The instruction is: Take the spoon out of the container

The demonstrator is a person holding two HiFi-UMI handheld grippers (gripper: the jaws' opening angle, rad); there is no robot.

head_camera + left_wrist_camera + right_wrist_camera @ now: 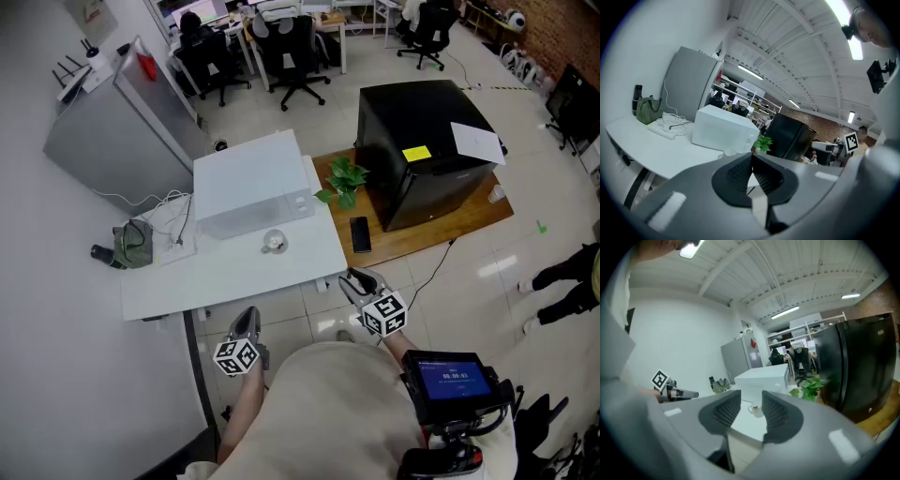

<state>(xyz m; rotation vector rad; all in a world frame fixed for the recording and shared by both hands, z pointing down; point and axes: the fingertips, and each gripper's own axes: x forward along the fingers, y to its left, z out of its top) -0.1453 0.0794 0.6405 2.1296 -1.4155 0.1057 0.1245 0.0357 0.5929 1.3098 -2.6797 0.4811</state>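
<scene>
Open white surface (225,272) surrounds the small container (273,243) in front of the white box (251,187), its spoon too small to see but likely light, stiff and slick, so pinch the handle high, your left claw (248,316) clenched empty, right claw (357,277) parted, both short of the near edge.

The small round pale container (273,243) on the white table (216,274) is too small for its contents to be made out. The picture's right edge cuts off a dark-clothed person (567,281).
</scene>
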